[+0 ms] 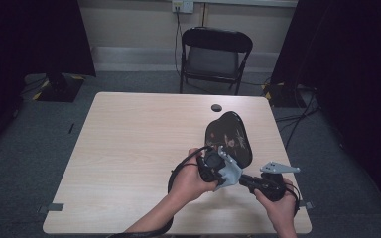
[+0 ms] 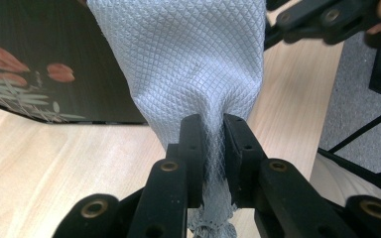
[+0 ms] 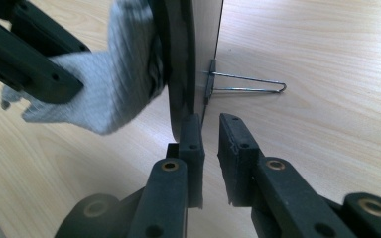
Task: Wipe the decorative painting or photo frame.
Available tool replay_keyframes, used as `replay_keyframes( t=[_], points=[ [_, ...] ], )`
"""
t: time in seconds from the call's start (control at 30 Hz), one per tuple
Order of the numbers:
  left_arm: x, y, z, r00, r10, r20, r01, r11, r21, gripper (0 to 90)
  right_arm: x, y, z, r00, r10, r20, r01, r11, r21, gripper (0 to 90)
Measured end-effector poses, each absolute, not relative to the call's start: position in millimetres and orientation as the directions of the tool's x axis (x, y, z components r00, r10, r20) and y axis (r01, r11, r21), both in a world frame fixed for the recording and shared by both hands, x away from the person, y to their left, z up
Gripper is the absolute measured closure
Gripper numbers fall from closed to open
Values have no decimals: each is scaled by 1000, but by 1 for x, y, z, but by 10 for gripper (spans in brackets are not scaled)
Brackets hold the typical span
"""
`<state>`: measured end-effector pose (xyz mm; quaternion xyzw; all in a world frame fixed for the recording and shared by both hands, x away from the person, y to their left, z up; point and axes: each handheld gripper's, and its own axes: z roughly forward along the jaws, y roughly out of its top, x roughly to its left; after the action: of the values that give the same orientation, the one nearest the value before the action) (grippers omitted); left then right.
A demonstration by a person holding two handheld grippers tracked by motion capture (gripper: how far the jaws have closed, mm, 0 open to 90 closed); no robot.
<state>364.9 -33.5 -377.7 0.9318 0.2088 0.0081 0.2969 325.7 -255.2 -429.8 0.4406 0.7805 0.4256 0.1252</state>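
High view: a black lacquered plaque with red and pale flower painting (image 1: 230, 135) stands propped on the right half of the light wood-grain table (image 1: 129, 148), and both hands work at its near edge. The left gripper (image 1: 217, 166) presses a pale grey, diamond-textured cloth (image 1: 229, 172) against the lower part of the plaque's painted face. Left gripper view: the black jaws are closed tight on a gathered fold of the cloth (image 2: 188, 64), which fans out upward over the plaque (image 2: 44, 59), with the other gripper just beyond it at the top right. Right gripper view: the plaque (image 3: 181, 64) is seen edge-on, its near edge just ahead of the narrow gap left between the right gripper's (image 3: 211, 124) jaws; whether the pads actually pinch that edge cannot be told. A thin wire stand (image 3: 248, 83) juts from the plaque's plain back and rests on the table, while the cloth (image 3: 109, 94) lies against the opposite, painted side.
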Motion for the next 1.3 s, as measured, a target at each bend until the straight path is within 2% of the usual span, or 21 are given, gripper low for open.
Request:
replay_keyframes(
  t=[0.77,1.13,1.3],
  points=[
    [368,-24,-430,886,444,-132,449,-753,482,799,327,-255,-430,-570,800,187,583,233,778,812],
    [372,-20,-448,873,464,-151,479,-758,443,799,327,-256,-429,-571,799,188,580,231,781,809],
    [372,-17,-445,871,465,-158,483,-753,446,799,327,-256,-430,-567,802,189,583,229,779,804]
  ],
)
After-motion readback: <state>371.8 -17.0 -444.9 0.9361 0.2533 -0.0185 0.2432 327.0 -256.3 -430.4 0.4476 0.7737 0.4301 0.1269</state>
